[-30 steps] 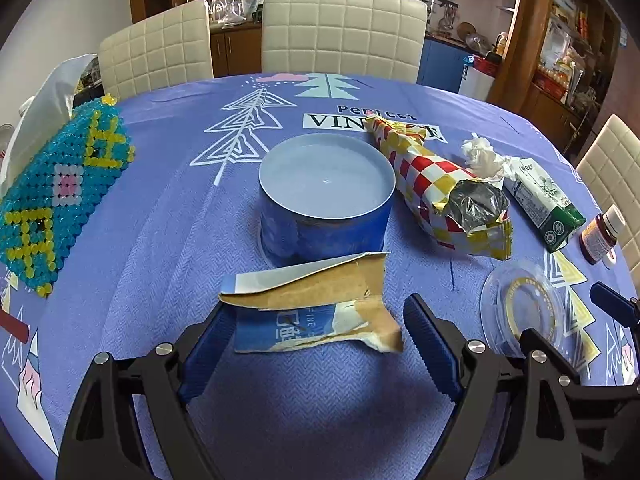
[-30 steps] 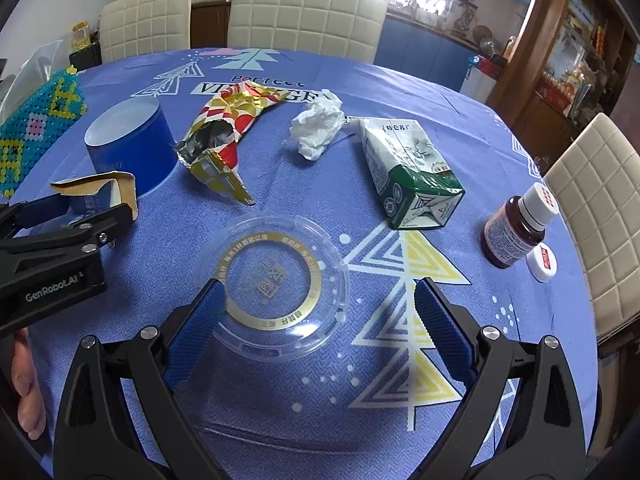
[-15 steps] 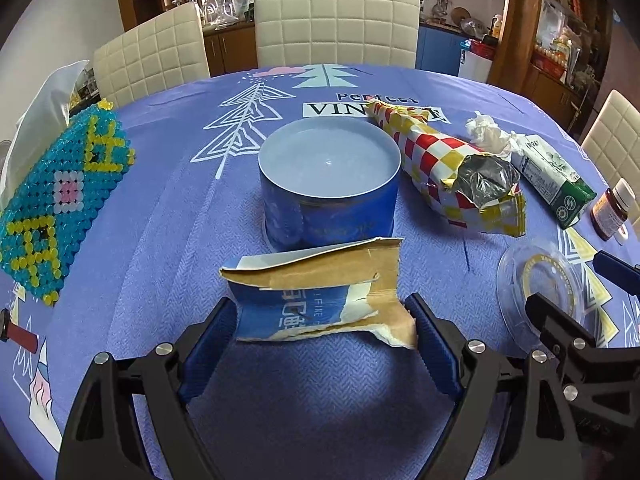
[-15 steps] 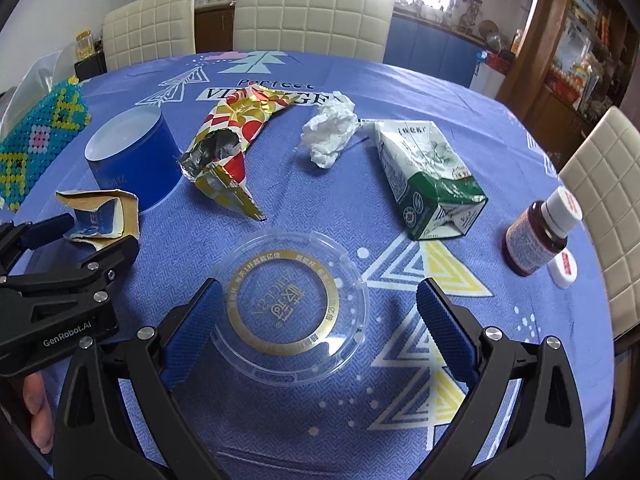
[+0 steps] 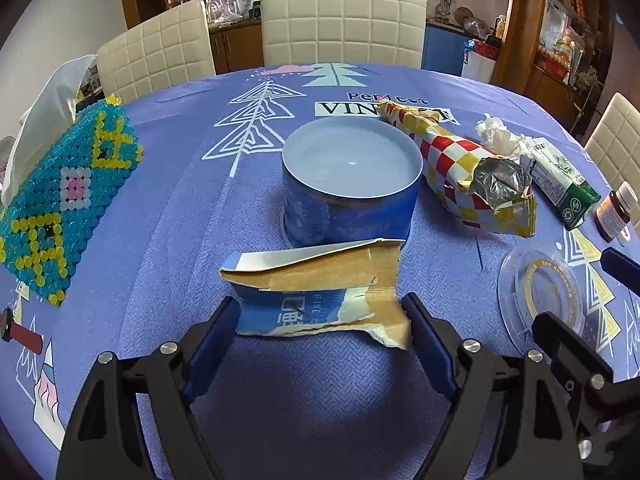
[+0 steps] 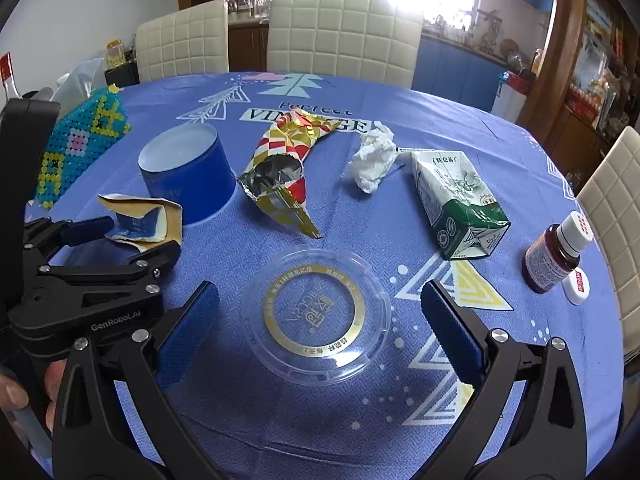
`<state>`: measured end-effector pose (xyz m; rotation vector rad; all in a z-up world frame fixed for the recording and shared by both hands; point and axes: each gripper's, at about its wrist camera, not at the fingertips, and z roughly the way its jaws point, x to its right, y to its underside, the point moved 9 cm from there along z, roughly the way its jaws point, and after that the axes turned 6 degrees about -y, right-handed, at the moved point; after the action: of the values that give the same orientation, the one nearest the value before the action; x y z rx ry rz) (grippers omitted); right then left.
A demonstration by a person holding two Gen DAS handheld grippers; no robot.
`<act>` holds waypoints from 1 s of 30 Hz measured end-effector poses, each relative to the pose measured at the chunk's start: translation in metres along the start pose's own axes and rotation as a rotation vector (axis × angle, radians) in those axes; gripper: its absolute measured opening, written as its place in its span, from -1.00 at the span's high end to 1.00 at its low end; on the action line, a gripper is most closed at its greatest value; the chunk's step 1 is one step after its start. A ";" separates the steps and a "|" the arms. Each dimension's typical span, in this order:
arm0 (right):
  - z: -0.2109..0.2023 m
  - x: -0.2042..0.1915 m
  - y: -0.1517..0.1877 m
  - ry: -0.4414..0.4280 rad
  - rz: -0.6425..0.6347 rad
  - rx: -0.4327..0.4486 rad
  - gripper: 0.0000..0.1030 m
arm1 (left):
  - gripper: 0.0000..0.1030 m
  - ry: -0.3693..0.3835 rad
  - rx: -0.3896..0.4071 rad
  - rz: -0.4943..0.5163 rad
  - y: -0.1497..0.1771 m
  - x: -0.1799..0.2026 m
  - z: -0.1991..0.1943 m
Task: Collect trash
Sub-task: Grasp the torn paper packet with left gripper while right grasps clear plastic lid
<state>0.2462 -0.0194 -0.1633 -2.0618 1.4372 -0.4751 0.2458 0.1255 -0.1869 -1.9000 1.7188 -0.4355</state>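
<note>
A torn blue and brown cardboard piece lies on the blue tablecloth between the fingers of my left gripper. The jaws stand wide and their pads touch or nearly touch its ends. It also shows in the right wrist view. My right gripper is open around a clear plastic lid with a gold ring. More trash lies beyond: a red and yellow checked snack bag, a crumpled white tissue and a green and white carton.
A blue round tin stands just behind the cardboard. A beaded tissue box is at the left. A brown medicine bottle and its white cap sit at the right. Cream chairs ring the table.
My left gripper has moved forward so the cardboard now sits between its fingers. My right gripper has edged forward around the clear lid.
</note>
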 end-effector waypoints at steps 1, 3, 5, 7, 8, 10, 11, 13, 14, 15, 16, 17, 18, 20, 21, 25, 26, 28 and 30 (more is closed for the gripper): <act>0.004 0.000 0.002 0.000 -0.001 -0.012 -0.94 | -0.55 0.000 0.000 0.002 0.000 0.000 0.000; 0.010 0.001 0.005 0.008 0.000 -0.037 -0.94 | -0.55 0.000 0.001 0.006 0.000 0.000 0.000; 0.015 0.002 0.008 0.009 0.001 -0.055 -0.94 | -0.55 0.000 0.001 0.006 0.000 0.000 0.000; 0.020 0.003 0.011 0.015 0.002 -0.074 -0.94 | -0.55 -0.001 0.001 0.005 0.000 0.000 0.000; 0.022 0.004 0.013 0.014 0.004 -0.085 -0.93 | -0.55 0.001 0.000 0.005 0.000 0.000 0.000; 0.023 0.005 0.015 -0.007 0.023 -0.089 -0.89 | -0.54 0.001 0.002 0.006 0.000 0.000 0.000; 0.023 0.003 0.016 -0.032 0.033 -0.094 -0.78 | -0.54 0.001 0.003 0.007 0.000 0.000 0.000; 0.022 0.002 0.016 -0.039 0.035 -0.096 -0.70 | -0.54 0.003 0.003 0.006 0.000 0.000 0.000; 0.021 0.002 0.016 -0.038 0.032 -0.093 -0.70 | -0.54 0.003 0.003 0.004 -0.001 0.000 0.000; 0.021 0.001 0.016 -0.039 0.032 -0.093 -0.69 | -0.54 0.003 0.007 0.002 -0.001 -0.001 -0.001; 0.020 0.001 0.017 -0.035 0.034 -0.094 -0.68 | -0.54 0.004 0.011 0.001 -0.001 -0.001 -0.002; 0.019 0.001 0.017 -0.027 0.030 -0.093 -0.68 | -0.54 0.006 0.015 -0.002 -0.002 -0.001 -0.004; 0.018 0.001 0.017 -0.019 0.023 -0.091 -0.68 | -0.54 0.006 0.019 -0.003 -0.002 -0.002 -0.006; 0.015 0.000 0.019 0.006 0.002 -0.086 -0.68 | -0.54 0.003 0.031 -0.002 -0.003 -0.002 -0.010; 0.013 0.001 0.020 0.015 -0.006 -0.083 -0.68 | -0.54 -0.001 0.036 -0.001 -0.003 -0.002 -0.011; 0.005 0.007 0.027 0.041 -0.013 -0.089 -0.68 | -0.54 -0.014 0.043 0.030 0.004 0.006 -0.018; 0.003 0.009 0.029 0.044 -0.011 -0.090 -0.68 | -0.54 -0.018 0.045 0.043 0.006 0.010 -0.020; -0.002 0.014 0.035 0.053 -0.009 -0.091 -0.68 | -0.54 -0.025 0.056 0.069 0.011 0.018 -0.026; -0.008 0.018 0.041 0.066 -0.011 -0.095 -0.68 | -0.54 -0.033 0.071 0.098 0.015 0.025 -0.032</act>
<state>0.2178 -0.0492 -0.1838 -2.1483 1.5141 -0.4919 0.2186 0.0945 -0.1734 -1.7558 1.7430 -0.4193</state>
